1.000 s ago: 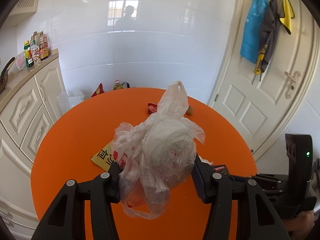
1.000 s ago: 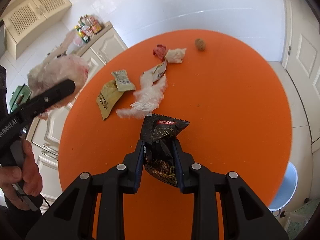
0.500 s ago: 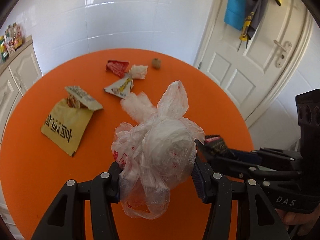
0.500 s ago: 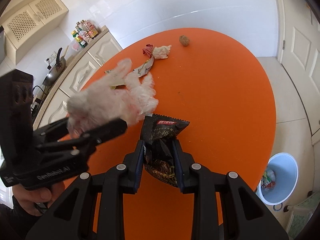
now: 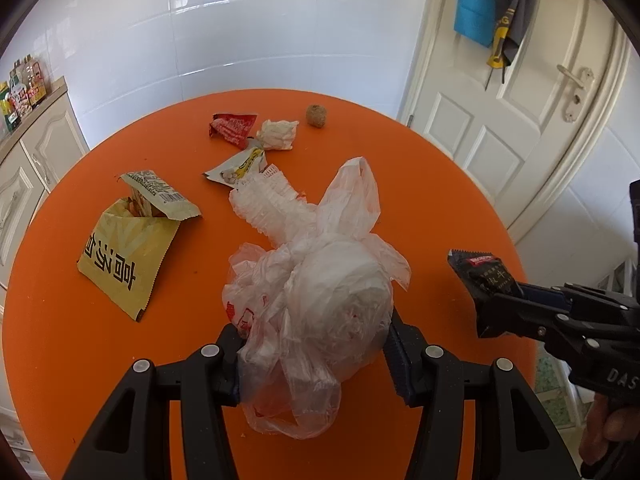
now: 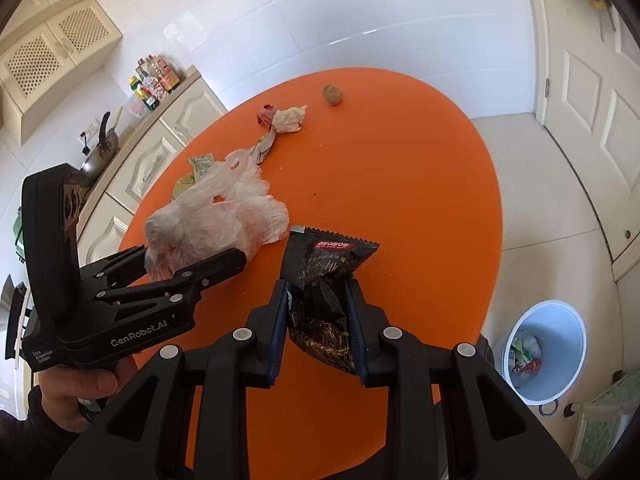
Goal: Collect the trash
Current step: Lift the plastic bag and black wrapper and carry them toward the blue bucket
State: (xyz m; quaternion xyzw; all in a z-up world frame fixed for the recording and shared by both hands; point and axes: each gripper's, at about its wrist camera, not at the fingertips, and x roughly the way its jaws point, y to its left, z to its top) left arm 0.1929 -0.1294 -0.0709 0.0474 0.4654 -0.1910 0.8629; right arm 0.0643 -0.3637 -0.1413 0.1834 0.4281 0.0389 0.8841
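My left gripper (image 5: 314, 354) is shut on a crumpled clear plastic bag (image 5: 320, 300), held above the round orange table (image 5: 400, 184). My right gripper (image 6: 318, 316) is shut on a black snack packet (image 6: 324, 280); in the left wrist view that packet (image 5: 482, 274) hangs at the right. Loose on the table lie a yellow wrapper (image 5: 124, 256), a small green-white packet (image 5: 156, 192), a white ruffled plastic piece (image 5: 264, 204), a torn foil wrapper (image 5: 236, 168), a red wrapper (image 5: 232, 126), a white paper wad (image 5: 278, 134) and a brown ball (image 5: 316, 115).
A pale blue bin (image 6: 546, 354) with trash inside stands on the floor right of the table. Cream cabinets (image 6: 160, 152) with bottles and a pan run along the left wall. A white door (image 5: 520, 120) with hanging cloths stands at the right. A person's hand (image 6: 76, 390) holds the left gripper.
The left gripper with its bag has swung over the table and tilted down, bringing the scattered wrappers into view. The right gripper drifted slightly, and the bin now shows more fully.
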